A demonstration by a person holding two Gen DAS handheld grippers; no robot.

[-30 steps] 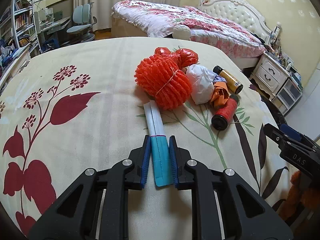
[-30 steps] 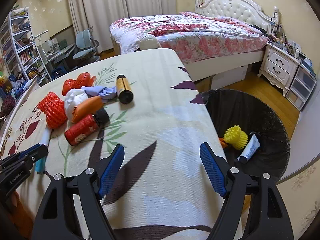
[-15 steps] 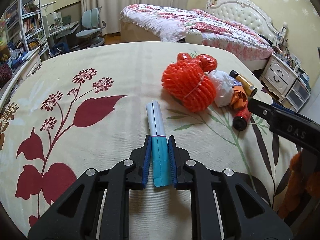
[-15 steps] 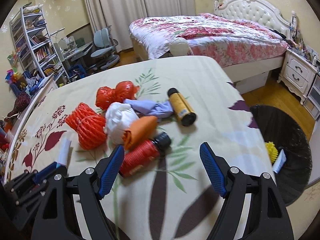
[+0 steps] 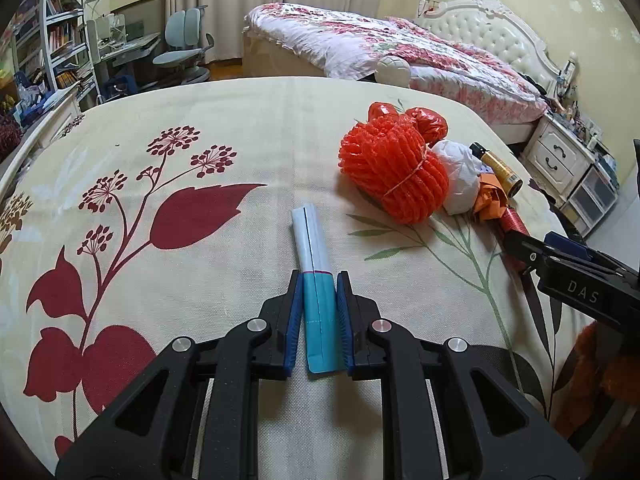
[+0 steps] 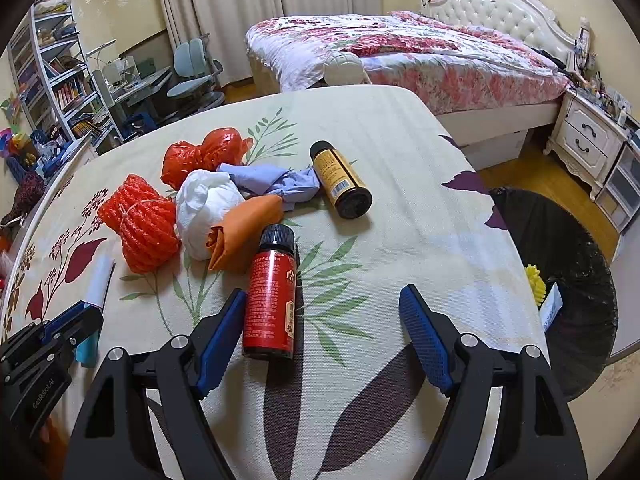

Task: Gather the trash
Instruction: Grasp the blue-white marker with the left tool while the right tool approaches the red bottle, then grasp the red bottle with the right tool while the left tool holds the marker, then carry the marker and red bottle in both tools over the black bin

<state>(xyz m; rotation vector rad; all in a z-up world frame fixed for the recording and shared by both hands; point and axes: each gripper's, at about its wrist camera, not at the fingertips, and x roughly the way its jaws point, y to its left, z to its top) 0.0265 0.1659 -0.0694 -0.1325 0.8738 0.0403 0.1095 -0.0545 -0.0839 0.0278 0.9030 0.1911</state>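
My left gripper (image 5: pixel 318 280) is shut on a white and teal tube (image 5: pixel 314 256) that lies on the floral tablecloth (image 5: pixel 200 140). My right gripper (image 6: pixel 324 300) is open over the table, its left finger beside a red bottle (image 6: pixel 272 300) that lies on its side. A trash pile lies beyond: an orange foam net (image 6: pixel 140 228), a white bag (image 6: pixel 204 208), an orange wrapper (image 6: pixel 244 232), a red bag (image 6: pixel 204 152), a lilac glove (image 6: pixel 276 182) and a yellow-labelled bottle (image 6: pixel 338 178). A black-lined trash bin (image 6: pixel 576 264) stands right of the table.
The bin holds a yellow spiky ball (image 6: pixel 535 289) and a white tube (image 6: pixel 551 308). A bed (image 6: pixel 400 56) and nightstand (image 6: pixel 588 140) stand behind. Shelves and a desk chair (image 6: pixel 196 76) are at far left. The table's edge falls off at right.
My right gripper has swung left from the bin side to over the trash pile, reaching the red bottle. My left gripper has stayed shut on the tube and shifted slightly.
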